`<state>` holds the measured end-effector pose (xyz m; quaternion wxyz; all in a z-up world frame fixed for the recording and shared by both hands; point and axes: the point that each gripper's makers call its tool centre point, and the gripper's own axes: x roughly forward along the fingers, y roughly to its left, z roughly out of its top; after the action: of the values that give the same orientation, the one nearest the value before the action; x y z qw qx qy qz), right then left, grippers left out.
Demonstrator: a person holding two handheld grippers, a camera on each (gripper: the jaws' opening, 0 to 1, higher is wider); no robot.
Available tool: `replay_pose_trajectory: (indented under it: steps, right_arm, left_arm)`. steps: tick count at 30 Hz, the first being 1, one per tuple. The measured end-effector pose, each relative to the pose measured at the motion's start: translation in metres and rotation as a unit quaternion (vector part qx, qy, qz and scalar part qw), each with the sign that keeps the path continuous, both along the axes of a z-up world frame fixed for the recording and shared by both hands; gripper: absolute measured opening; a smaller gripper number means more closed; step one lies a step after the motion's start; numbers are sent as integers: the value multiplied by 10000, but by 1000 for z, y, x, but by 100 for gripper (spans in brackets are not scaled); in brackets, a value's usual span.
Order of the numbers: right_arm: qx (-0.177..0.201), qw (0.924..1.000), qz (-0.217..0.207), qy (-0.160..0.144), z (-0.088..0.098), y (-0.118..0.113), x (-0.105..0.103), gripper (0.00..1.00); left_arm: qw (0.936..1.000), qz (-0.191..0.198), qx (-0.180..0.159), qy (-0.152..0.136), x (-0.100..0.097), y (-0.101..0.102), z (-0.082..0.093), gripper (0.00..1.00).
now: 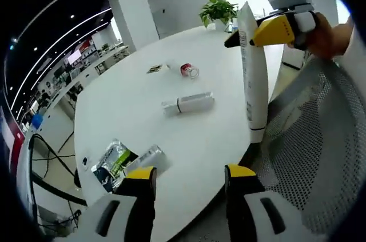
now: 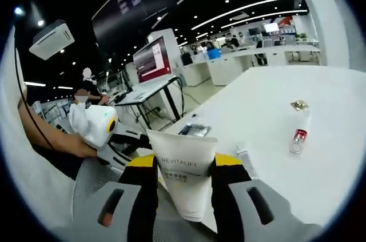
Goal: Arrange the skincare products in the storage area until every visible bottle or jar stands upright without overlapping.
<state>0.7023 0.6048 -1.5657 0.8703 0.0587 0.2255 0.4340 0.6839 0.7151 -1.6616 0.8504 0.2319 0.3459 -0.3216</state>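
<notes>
Open-plan office space with ceiling strip lights and rows of workstations surrounds a large round white desk point(image 1: 189, 139). Over the desk's near edge the right gripper point(image 1: 260, 33) is clenched on a tall white squeeze tube point(image 1: 253, 76) printed with a brand name, hanging cap-down, its flat crimped end between the yellow-tipped jaws; the right gripper view shows the same tube point(image 2: 184, 179) pinched between the jaws of the right gripper point(image 2: 184, 165). The left gripper point(image 1: 189, 182) hangs released above the near edge, jaws apart and holding nothing.

Lying flat toward the middle of the desk is a white cylindrical bottle with a dark band point(image 1: 189, 103). Farther on lie a small red-capped clear bottle point(image 1: 189, 70) and a small gold-patterned sachet point(image 1: 155, 68). A crumpled silver and green foil packet point(image 1: 111, 162) rests near the left edge, beside a clear plastic wrapper point(image 1: 151, 159).

Likely risk: the tube dangles beside a grey mesh chair back point(image 1: 320, 150), so a loose pinch on the crimp could drop it off the desk. Set down on its narrow cap, it may topple.
</notes>
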Motion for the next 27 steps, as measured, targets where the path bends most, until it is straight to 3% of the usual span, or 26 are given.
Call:
replay_pose_trajectory:
  steps: [6,8,14,27]
  right_arm:
    - [-175,9998,-97,57,-7,-4,4,33]
    - [-169,9997,-119,94,-8,-3,5,33]
    - [-544,9983,-211,87,-18,-6,8,33]
    - [-840,9948,-518,-238,-17,-12,17,33]
  left_arm:
    - [9997,-232,67,44,-5,-6,-10,51]
    - [9997,-230,-119,-27,-3,-9,-4,51]
    - [9994,-278,-138,126,-7,-12,-10,51]
    - [9995,-250,-147,114,-7,-10,-14,49]
